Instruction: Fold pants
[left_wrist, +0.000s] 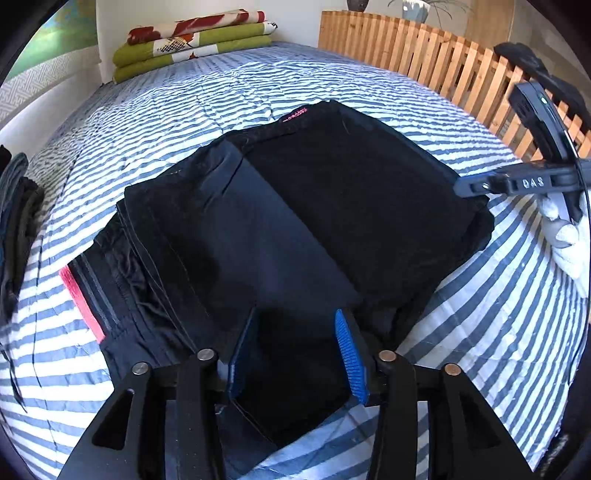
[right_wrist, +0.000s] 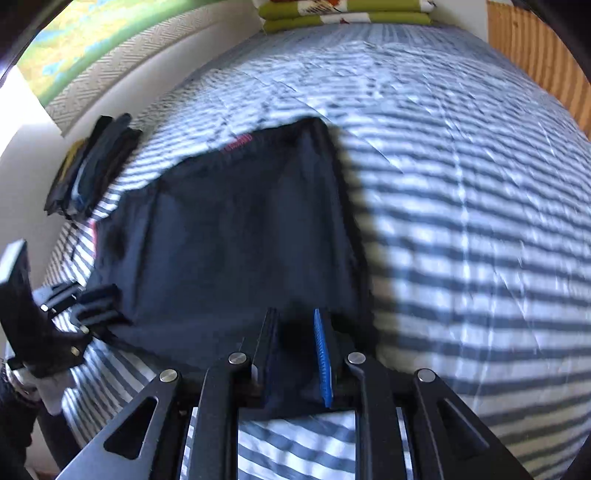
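Black pants (left_wrist: 295, 206) lie folded into a thick rectangle on the striped bed cover (left_wrist: 184, 110), with a red waistband edge (left_wrist: 81, 302) showing at the near left. My left gripper (left_wrist: 295, 314) straddles the near edge, its jaws well apart and black cloth lying between the blue pads (left_wrist: 349, 354). My right gripper (left_wrist: 460, 188) sits at the pants' right edge, held by a white-gloved hand (left_wrist: 565, 229). In the right wrist view the right gripper (right_wrist: 293, 312) is nearly closed on a bunch of the pants (right_wrist: 229, 229). The left gripper (right_wrist: 110, 304) shows at the pants' left side.
A stack of folded dark clothes (left_wrist: 18, 221) (right_wrist: 92, 166) sits at the bed's left edge by the wall. A folded green and red blanket (left_wrist: 192, 40) lies at the head. A wooden slatted rail (left_wrist: 424, 62) borders the right side. Striped cover (right_wrist: 461, 221) stretches to the right.
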